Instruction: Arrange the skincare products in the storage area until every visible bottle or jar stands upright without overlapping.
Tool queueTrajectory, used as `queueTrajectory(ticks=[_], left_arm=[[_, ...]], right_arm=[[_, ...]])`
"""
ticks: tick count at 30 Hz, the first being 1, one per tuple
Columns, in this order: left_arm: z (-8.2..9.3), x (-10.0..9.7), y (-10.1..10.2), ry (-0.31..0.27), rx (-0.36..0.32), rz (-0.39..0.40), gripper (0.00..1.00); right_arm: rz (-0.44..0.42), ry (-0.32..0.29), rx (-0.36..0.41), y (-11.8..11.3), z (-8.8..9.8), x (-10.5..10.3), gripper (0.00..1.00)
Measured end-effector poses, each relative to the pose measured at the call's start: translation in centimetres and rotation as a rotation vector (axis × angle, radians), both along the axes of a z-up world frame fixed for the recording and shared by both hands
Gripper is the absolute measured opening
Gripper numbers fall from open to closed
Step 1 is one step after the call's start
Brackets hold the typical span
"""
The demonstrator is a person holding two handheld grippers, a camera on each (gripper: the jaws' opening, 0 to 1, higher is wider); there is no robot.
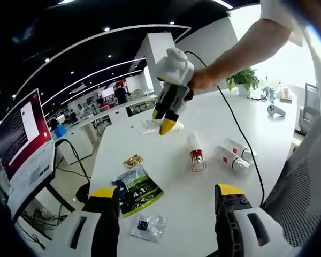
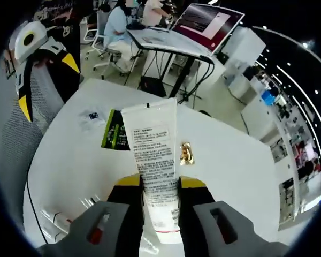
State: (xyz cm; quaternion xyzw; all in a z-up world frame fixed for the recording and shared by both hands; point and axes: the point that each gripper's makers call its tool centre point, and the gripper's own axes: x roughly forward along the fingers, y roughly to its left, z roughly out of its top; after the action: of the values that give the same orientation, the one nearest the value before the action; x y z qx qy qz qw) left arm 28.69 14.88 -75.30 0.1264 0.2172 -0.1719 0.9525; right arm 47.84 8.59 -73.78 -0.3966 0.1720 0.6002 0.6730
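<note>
White tube (image 2: 155,176) clamped upright between right gripper (image 2: 159,197) jaws, left gripper (image 1: 165,197) jaws spread, empty

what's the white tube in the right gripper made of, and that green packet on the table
White tube: looks like soft matte plastic, going by its flat crimped end and printed text, gripped by the right gripper. Green packet: seems glossy foil or plastic film, since it shows sheen and wrinkles while lying flat on the white table.
</note>
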Motion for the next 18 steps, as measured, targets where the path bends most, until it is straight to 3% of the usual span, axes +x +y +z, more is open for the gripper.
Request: queueTrajectory(ticks=[8, 11, 18], left_arm=[[1.0, 0.3, 0.1, -0.035, -0.036, 0.011, 0.80], [1.3, 0.3, 0.1, -0.043, -0.045, 0.013, 0.81], [2.0, 0.5, -0.1, -0.045, -0.068, 0.008, 0.82]], right_arm=[[-0.163, 0.043, 0.218, -1.7, 4.4, -1.1, 0.21], [-0.223, 0.087, 0.309, -2.4, 5.9, -2.0, 0.21], [-0.309, 0.154, 0.438, -3.6, 7.7, -4.5, 0.21]])
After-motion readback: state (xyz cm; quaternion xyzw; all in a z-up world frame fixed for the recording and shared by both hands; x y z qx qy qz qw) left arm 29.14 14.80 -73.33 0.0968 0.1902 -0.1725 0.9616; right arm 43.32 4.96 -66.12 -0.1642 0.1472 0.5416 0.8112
